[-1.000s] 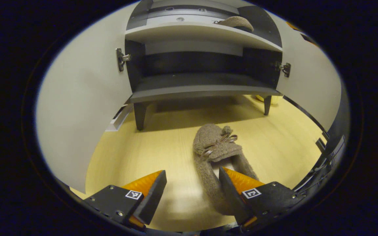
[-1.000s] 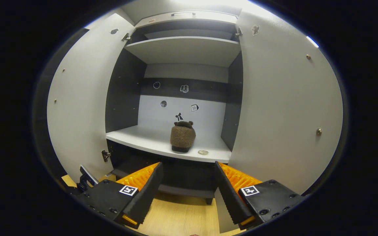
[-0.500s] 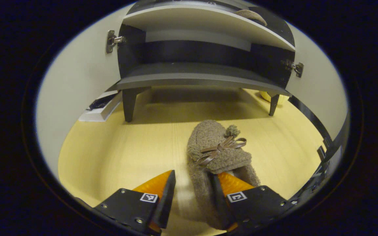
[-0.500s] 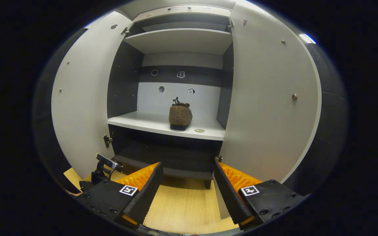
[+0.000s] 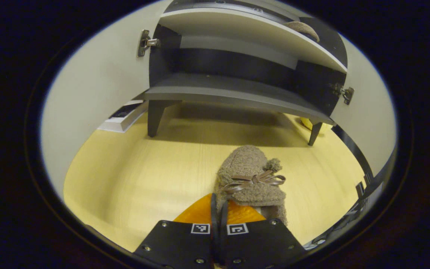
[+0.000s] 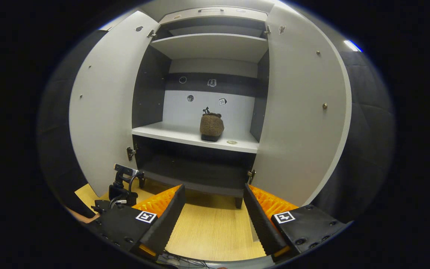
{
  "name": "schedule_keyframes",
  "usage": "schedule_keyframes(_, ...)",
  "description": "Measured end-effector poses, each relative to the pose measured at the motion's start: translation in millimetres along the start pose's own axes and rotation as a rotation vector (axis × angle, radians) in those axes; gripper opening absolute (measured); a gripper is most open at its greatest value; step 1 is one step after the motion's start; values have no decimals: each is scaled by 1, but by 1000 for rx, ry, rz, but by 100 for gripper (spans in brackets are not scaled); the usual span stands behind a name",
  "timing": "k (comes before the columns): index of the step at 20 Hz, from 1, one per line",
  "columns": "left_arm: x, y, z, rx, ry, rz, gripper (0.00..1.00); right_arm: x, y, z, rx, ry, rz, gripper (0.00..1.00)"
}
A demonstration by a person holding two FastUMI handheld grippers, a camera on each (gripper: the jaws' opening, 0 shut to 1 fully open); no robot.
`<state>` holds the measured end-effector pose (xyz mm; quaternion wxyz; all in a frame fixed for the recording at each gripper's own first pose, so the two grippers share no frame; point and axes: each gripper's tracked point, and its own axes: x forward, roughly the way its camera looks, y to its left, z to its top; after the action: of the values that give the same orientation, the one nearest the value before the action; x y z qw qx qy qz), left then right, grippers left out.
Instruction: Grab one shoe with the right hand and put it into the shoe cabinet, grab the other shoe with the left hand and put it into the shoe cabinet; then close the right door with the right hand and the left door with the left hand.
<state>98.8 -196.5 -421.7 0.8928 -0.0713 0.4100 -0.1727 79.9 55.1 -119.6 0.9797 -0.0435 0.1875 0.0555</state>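
A fuzzy brown slipper with a ribbon bow lies on the pale wooden floor, toe toward the shoe cabinet. My left gripper is shut on the slipper's left side wall near the heel. The matching slipper stands on the cabinet's middle shelf, heel toward me; in the left gripper view it peeks over the shelf edge. My right gripper hangs open and empty in front of the cabinet, well back from it. Both cabinet doors, left door and right door, stand wide open.
The left gripper's body shows low by the left door. A flat white box lies on the floor beside the cabinet's left leg. A yellow object sits near the right leg. The lower shelf holds nothing.
My left gripper has moved in over the slipper on the floor and closed on its side wall. My right gripper has drawn back from the cabinet, staying open.
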Motion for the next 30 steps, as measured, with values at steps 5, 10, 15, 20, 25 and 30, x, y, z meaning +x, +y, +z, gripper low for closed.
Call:
schedule_keyframes(5,-22,10,37,-53,-113,-3,1,-8,3,-1,-1,-5,14,98)
schedule_keyframes(10,-48,16,73,-34,-243,-9,1,-16,8,3,-5,-28,34,98)
schedule_keyframes(15,-56,21,93,-36,-409,-45,1,-26,9,-7,11,-18,50,98)
schedule_keyframes(20,-65,23,106,-33,-513,-58,1,-33,6,-5,42,-30,47,98)
schedule_keyframes(25,-74,27,118,-39,-567,-43,1,-31,2,-5,51,-37,28,98)
schedule_keyframes(30,-87,31,123,-39,-595,-45,1,-31,-5,-10,77,-27,-11,98)
